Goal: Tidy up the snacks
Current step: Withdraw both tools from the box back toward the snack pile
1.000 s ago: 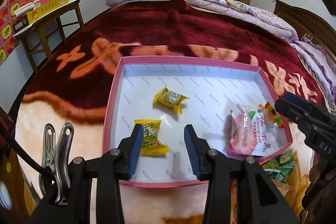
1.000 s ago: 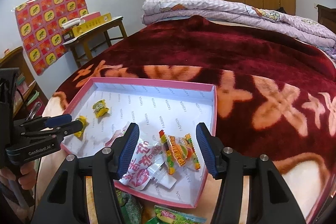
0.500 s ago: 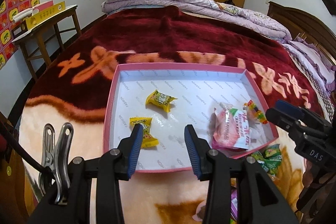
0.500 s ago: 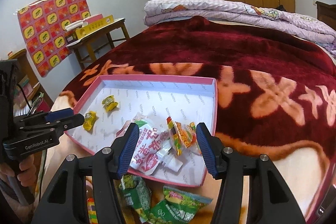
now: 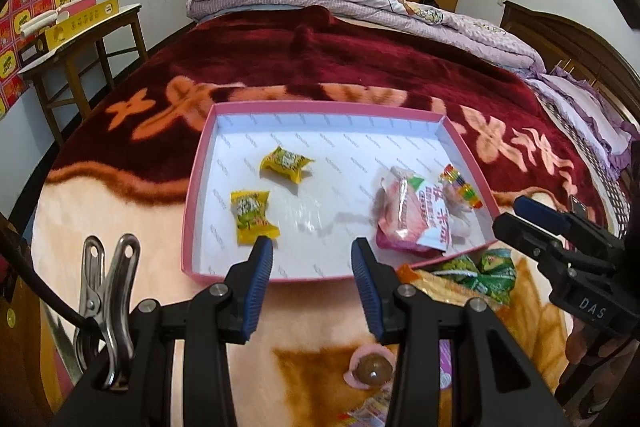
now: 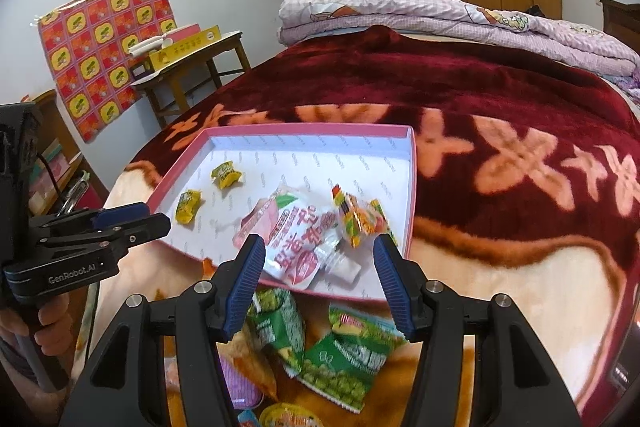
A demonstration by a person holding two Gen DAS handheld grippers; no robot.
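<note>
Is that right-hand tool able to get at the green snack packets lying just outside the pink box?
Probably yes. The right tool is open and holding nothing, and the green snack packets lie uncovered on the blanket right below it, in front of the pink box. Nothing seems to block the way.

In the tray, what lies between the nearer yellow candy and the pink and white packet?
Nothing: the left wrist view shows bare white tray floor between the nearer yellow candy and the pink and white packet.
</note>
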